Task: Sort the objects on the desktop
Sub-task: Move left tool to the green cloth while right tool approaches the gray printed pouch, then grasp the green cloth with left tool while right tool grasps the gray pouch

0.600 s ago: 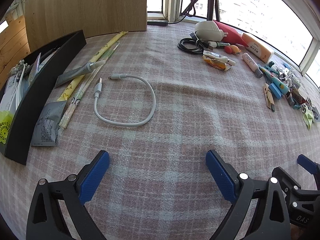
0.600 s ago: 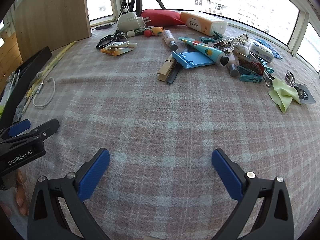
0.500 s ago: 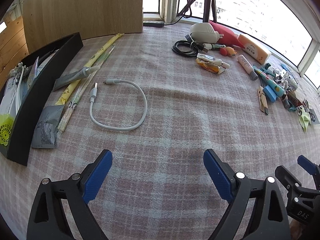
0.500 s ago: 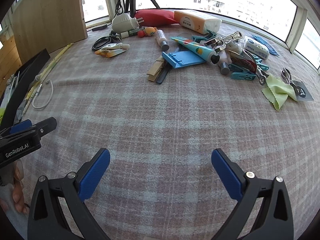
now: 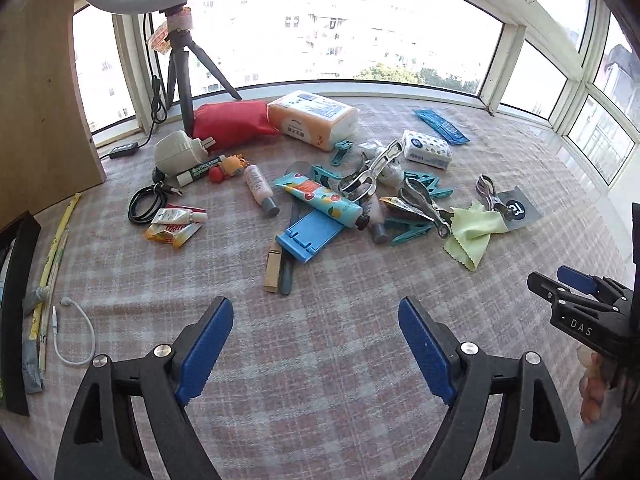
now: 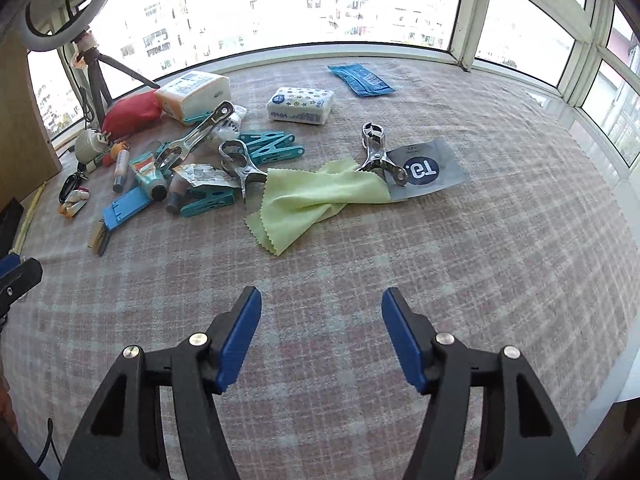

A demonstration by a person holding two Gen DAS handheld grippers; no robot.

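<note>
Both views have swung right since the earlier frames: the white cable [image 5: 74,334], then mid-frame in the left view, now lies at lower left, and the clutter fills the centre. Left gripper [image 5: 316,344] and right gripper [image 6: 320,336] are released, holding nothing, over bare cloth [image 6: 500,260]. The black tray [image 5: 16,320] at the left edge holds papers, too cropped to count. Three metal clips show. Only the left view shows the cable.
</note>
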